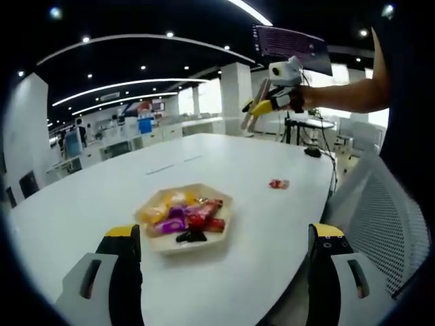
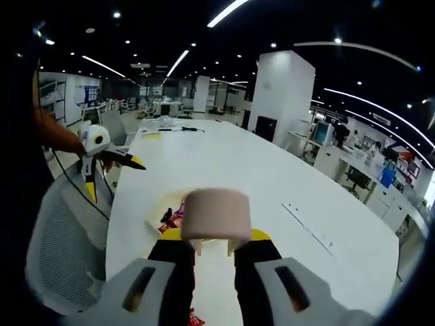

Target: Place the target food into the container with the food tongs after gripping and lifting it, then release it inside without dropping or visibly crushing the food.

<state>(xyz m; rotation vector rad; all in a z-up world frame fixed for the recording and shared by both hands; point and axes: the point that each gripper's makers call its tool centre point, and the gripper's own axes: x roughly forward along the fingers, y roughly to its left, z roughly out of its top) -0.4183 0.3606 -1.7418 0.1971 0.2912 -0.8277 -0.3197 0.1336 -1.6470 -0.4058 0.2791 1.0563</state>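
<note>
Beige tongs [image 2: 216,216] in the right claw [image 2: 216,252]; left claw [image 1: 224,248] wide above snack tray [image 1: 185,216].

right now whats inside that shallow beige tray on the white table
The shallow beige tray holds a pile of wrapped snacks: yellow, purple and red wrappers, with one dark piece at the near edge. Whatever lies beneath the pile is covered.

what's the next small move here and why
Probably lower the right gripper toward the red candy: it is shut on the tongs but held high above the table, and the candy lies loose beside the tray.
</note>
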